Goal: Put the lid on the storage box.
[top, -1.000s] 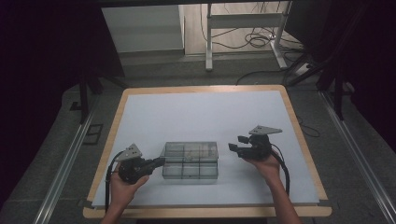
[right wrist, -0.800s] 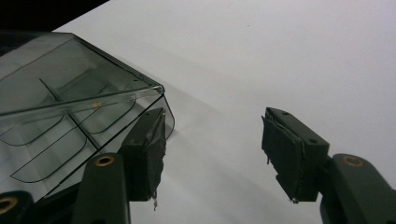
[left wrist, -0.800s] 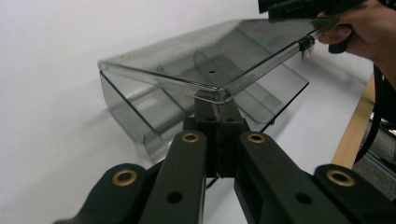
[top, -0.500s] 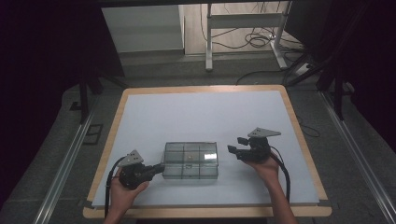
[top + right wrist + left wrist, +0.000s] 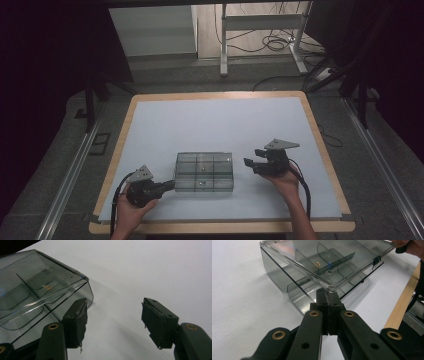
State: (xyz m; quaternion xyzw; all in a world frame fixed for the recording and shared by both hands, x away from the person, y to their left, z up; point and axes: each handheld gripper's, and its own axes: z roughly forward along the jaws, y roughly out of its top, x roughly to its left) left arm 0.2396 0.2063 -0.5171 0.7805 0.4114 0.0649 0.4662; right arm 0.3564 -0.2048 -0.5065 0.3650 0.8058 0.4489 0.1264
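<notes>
A clear smoky plastic compartment box lies on the white table mat, with a small gold piece in one of its cells. In the left gripper view its lid stands tilted up off the base. My left gripper is shut, and its tips sit right under the raised lid's near corner. From above, this gripper is at the box's front left corner. My right gripper stands open just off the box's right side, with nothing between its pads.
The white mat is edged by a wooden table rim. Cables trail from both grippers toward the near edge. Behind the table stand a metal frame and loose floor cables.
My left gripper has slipped a little toward the near edge, staying at the box's front left corner. The right gripper and the box stay where they were.
</notes>
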